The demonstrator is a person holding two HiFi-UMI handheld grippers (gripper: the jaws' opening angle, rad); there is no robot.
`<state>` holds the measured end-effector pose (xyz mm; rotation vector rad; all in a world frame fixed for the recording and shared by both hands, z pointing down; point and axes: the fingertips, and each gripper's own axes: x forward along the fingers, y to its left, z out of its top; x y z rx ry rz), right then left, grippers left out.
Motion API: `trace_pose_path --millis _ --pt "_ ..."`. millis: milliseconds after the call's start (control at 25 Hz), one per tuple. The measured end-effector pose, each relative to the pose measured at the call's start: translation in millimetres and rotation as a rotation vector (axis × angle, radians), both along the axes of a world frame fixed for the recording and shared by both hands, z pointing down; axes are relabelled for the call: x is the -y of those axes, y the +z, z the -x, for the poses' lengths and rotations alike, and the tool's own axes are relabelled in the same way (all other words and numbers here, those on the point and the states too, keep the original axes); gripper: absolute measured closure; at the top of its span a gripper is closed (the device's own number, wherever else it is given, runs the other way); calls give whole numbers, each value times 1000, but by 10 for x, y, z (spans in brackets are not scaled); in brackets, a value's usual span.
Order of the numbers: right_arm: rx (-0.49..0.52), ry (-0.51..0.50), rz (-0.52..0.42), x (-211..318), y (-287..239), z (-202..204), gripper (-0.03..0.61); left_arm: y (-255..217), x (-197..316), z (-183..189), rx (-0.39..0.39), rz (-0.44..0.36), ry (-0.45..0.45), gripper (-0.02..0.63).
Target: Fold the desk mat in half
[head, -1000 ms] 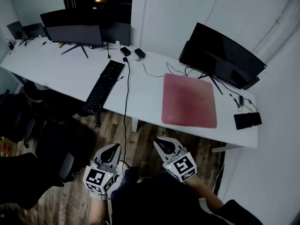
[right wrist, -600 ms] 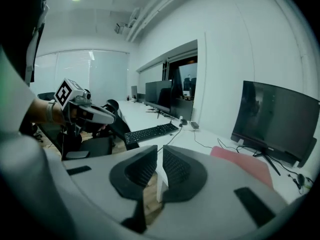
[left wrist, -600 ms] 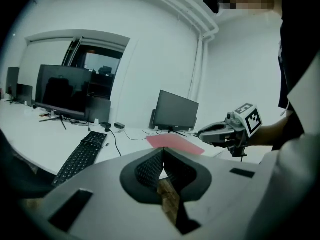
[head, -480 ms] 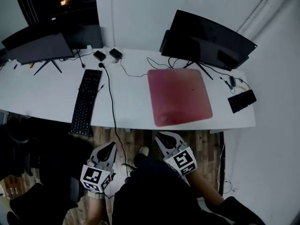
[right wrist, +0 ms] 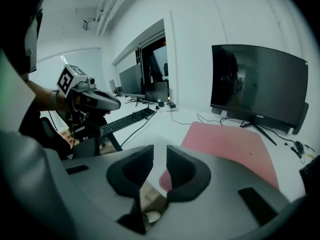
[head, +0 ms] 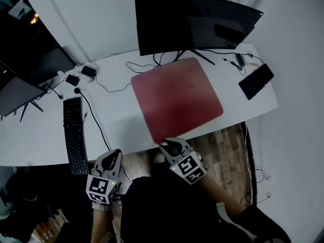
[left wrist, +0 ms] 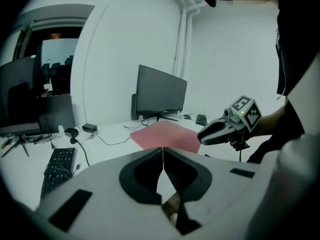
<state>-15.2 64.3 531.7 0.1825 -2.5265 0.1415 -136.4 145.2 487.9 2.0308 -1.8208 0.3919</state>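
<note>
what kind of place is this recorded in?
Likely an office workspace: a long white desk against a white wall, carrying a large curved monitor, a keyboard and a red desk mat.

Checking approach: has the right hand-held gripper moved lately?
Yes: right hand-held gripper neared the desk mat's near corner; jaws just opening, nothing between.
</note>
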Motion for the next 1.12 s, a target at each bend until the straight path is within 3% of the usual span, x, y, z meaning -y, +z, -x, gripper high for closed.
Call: trace_pose_path --millis 520,760,1120 --pt "-169 73 78 205 942 14 357 798 746 -95 47 225 267 582" --pt "-244 147 93 175 1375 102 327 988 916 -35 8 289 387 555" --pt "-342 287 76 210 1777 141 302 1232 960 118 90 342 576 540"
